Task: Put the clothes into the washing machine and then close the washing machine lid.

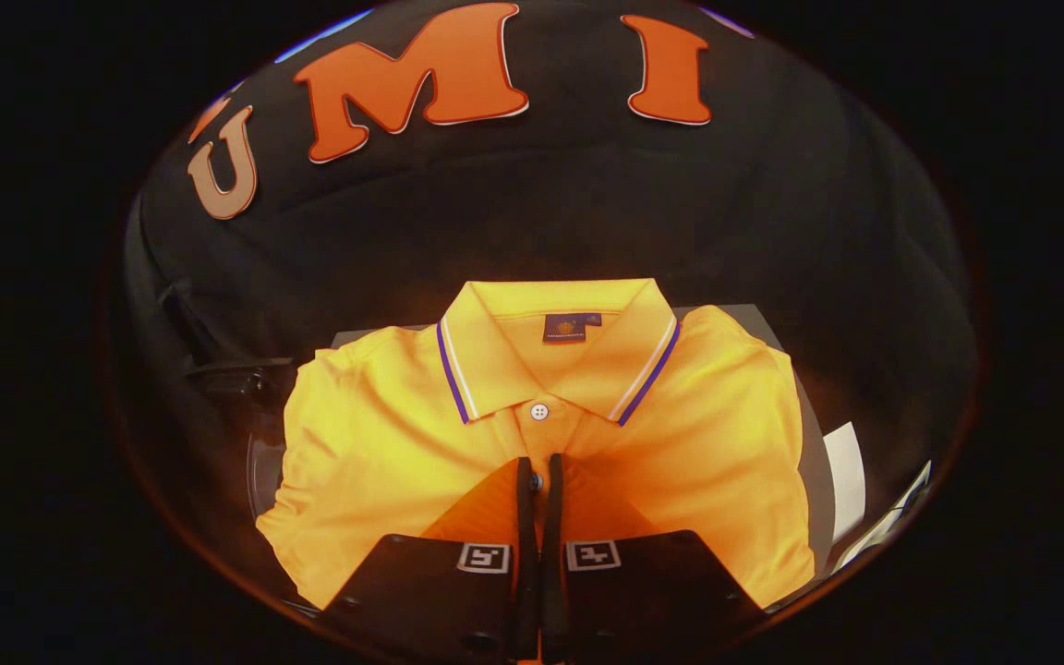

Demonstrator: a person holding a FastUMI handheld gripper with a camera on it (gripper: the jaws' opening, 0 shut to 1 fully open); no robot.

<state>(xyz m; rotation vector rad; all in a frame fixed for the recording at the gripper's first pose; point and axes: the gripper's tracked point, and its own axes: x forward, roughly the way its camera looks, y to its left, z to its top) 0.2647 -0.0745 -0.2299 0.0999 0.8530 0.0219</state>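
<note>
So the tool (539, 480) is sitting with its fingers nearly together, pinching the button strip of the yellow polo shirt (384, 443) just below the collar (558, 356). That shirt is lying folded flat on a dark tabletop (814, 462), collar pointing away from the fingers.

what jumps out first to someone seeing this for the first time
A bright yellow folded polo shirt with a blue-and-white striped collar lies on a grey surface. The black gripper has its fingers nearly together over the shirt's button placket, a sliver of fabric between them.
</note>
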